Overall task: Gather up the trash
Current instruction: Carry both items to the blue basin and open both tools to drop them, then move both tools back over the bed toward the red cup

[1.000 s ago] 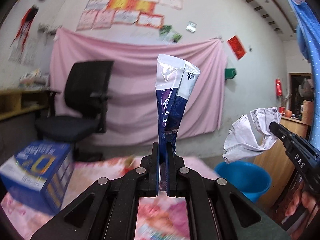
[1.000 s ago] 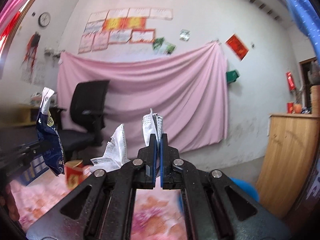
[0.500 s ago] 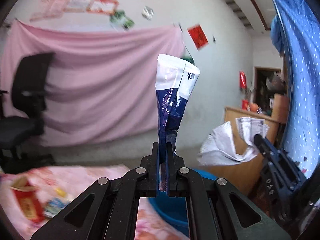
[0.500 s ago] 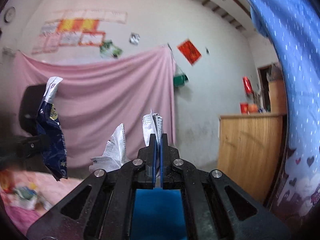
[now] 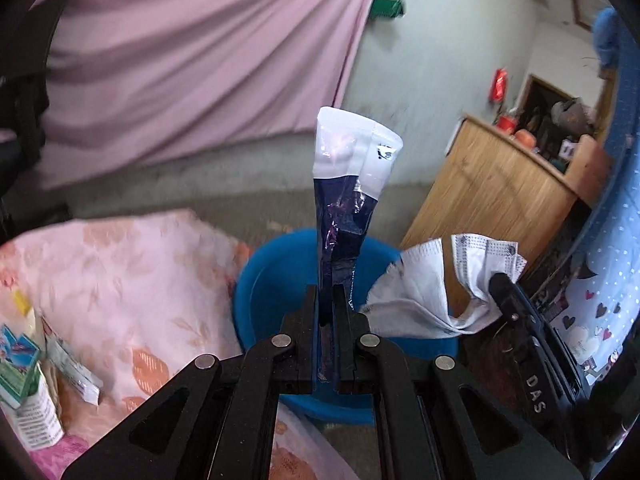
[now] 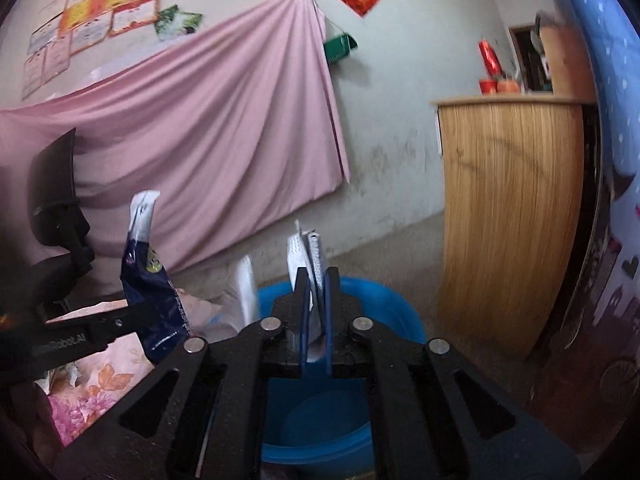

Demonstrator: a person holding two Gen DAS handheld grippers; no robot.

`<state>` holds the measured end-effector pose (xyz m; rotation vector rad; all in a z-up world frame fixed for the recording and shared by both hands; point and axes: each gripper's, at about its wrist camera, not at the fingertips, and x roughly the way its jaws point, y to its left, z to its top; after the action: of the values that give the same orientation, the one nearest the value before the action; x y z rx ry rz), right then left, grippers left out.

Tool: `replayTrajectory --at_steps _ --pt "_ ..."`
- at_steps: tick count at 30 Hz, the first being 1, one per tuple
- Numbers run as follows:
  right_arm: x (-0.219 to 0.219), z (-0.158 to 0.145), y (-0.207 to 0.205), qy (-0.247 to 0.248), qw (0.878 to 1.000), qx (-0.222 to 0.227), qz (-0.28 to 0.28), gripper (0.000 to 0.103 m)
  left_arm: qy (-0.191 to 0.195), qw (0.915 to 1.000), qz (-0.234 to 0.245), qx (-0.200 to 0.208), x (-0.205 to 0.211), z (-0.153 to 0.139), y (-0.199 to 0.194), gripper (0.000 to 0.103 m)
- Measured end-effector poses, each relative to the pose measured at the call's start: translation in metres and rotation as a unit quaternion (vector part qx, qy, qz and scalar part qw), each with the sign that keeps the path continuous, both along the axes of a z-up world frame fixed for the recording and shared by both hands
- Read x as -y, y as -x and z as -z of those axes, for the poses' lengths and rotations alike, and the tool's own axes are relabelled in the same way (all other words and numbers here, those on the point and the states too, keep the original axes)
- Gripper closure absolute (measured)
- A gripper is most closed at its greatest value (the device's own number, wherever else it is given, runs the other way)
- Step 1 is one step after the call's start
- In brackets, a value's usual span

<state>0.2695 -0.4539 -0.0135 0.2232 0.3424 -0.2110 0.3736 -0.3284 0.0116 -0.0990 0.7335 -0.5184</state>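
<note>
Trash is already in hand on both sides: the left claw is clamped on the lower end of a dark blue and white wrapper, which stands up at the centre of the left wrist view, and the right claw is pinched narrow on a crumpled white face mask that rises just above its tips in the middle of the right wrist view. Both pieces hang over or just beside the blue bucket low in each frame, with a floral-covered surface at lower left carrying more litter — a small carton and a sachet. The wrapper looks light, thin and slick, stiff enough to stand from its pinched end yet likely to slip if held loosely; gripping a flattened edge suits it. The mask looks soft, limp and nearly weightless — it drapes from wherever it is pinched, so a fold of the fabric gives a surer hold than a trailing corner. Both should fall freely once released above the bucket, though either may drift.
</note>
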Motion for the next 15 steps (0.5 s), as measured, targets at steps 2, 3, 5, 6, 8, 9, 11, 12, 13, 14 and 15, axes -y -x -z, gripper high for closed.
replayTrajectory --at_steps 2,3,5,6,8,9,11,12,13,14,15 --pt "0.004 0.006 -0.005 -0.014 1.000 -0.017 -0.001 0.058 0.009 0.9997 -0.006 -0.020 -0.001 0.003 -0.009 0.098" --pt "0.007 0.008 -0.009 -0.019 1.000 -0.022 -0.002 0.050 0.014 0.9994 -0.008 -0.032 0.000 0.004 -0.012 0.093" --pt "0.010 0.012 -0.010 -0.033 0.999 -0.028 -0.004 0.040 0.025 0.9984 -0.015 -0.048 -0.001 0.006 -0.019 0.078" --pt "0.011 0.013 -0.011 -0.037 0.999 -0.029 -0.004 0.037 0.029 0.9981 -0.018 -0.051 -0.007 0.008 -0.020 0.075" --pt "0.011 0.014 -0.011 -0.040 0.999 -0.031 -0.006 0.035 0.032 0.9978 -0.021 -0.053 -0.007 0.007 -0.021 0.075" --pt "0.012 0.013 -0.011 -0.037 0.999 -0.030 -0.007 0.033 0.029 0.9980 -0.022 -0.053 -0.006 0.006 -0.022 0.075" --pt "0.011 0.009 -0.009 -0.031 0.999 -0.027 -0.007 0.030 0.029 0.9982 -0.024 -0.046 -0.009 0.001 -0.019 0.075" --pt "0.012 0.007 -0.009 -0.028 0.999 -0.024 -0.007 0.028 0.030 0.9984 -0.025 -0.041 -0.015 0.000 -0.016 0.073" --pt "0.013 0.005 -0.007 -0.024 1.000 -0.020 -0.006 0.025 0.029 0.9987 -0.027 -0.032 -0.014 -0.004 -0.014 0.070" --pt "0.012 0.002 -0.005 -0.020 1.000 -0.013 -0.005 0.023 0.029 0.9989 -0.030 -0.023 -0.016 -0.006 -0.012 0.068" --pt "0.012 0.000 -0.003 -0.019 1.000 -0.006 -0.004 0.020 0.031 0.9989 -0.032 -0.014 -0.027 -0.008 -0.005 0.067"
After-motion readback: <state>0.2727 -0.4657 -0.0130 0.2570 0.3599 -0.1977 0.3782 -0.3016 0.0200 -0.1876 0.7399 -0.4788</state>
